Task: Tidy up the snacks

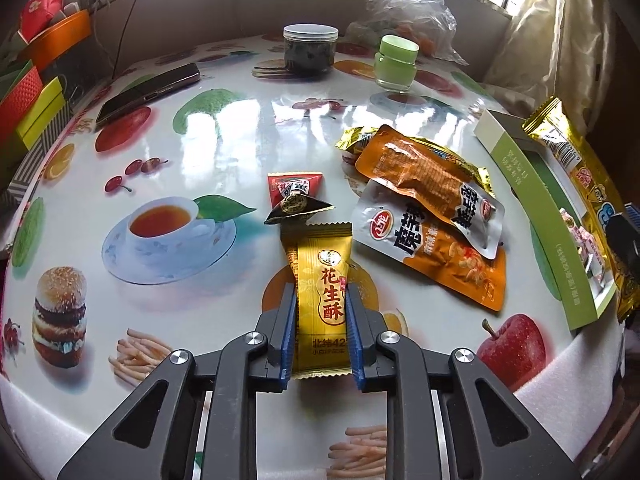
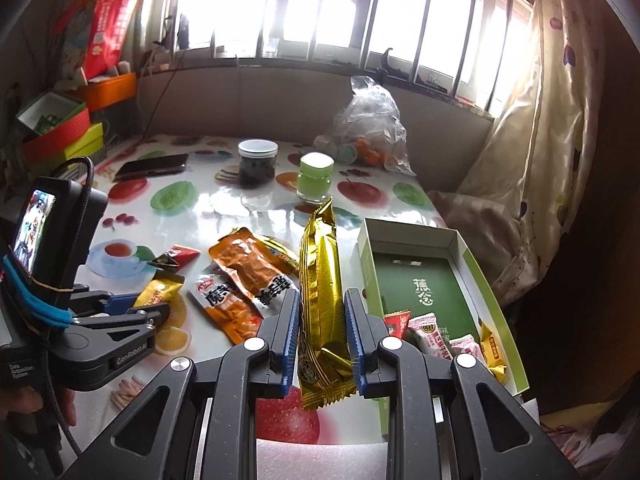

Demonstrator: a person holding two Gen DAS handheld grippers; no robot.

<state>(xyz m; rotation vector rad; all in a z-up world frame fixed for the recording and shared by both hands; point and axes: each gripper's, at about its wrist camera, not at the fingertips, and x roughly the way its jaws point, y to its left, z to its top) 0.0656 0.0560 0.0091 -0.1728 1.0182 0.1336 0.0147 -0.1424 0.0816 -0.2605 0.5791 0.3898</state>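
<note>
Step in hand: transfer of loose snacks from the worktop into the green box at its right edge. Several small packets already lie in the near end of that box; two orange pouches and two small wrapped candies remain on the worktop, between the two tools and the box.

Left hand-held gripper: jaws drawn in on the peanut crisp packet, blue pads pressing both long edges. The packet's far end appears to lie on the worktop, so it is judged gripped but not yet lifted.

Right hand-held gripper: jaws narrowed on the long gold packet, pinched at its lower half and carried edge-up, clear of the worktop and just beside the box's left wall.

Next move, as judged: the right tool must shift over the box opening and release there. The left must lift its packet clear of the candies touching its far end, then follow.
</note>
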